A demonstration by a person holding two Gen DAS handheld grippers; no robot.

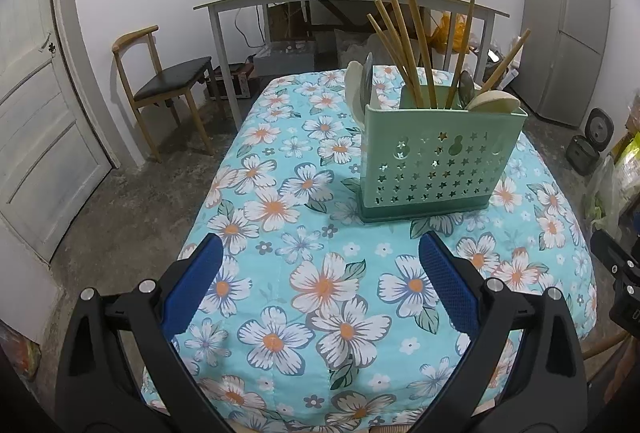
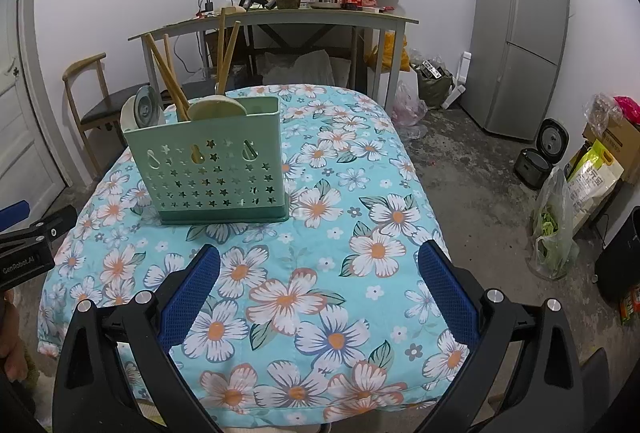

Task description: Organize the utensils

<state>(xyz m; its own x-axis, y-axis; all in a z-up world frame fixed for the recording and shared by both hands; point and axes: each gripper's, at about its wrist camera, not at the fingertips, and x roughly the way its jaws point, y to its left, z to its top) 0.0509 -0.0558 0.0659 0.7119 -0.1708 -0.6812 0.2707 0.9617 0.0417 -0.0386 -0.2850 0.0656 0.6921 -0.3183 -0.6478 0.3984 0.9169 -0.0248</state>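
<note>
While both grippers (image 1: 320,261) (image 2: 319,265) gape wide and empty, the green caddy (image 1: 436,161) hides its utensils' lower ends.

My left gripper (image 1: 320,253) hangs in the air with its blue-padded fingers (image 1: 444,273) spread wide apart and nothing between them. My right gripper (image 2: 319,253) matches it, jaws parted and empty, blue pads (image 2: 194,285) angled outward. Each tool's black body shows at the edge of the other's wrist view, so the two sit side by side.
</note>
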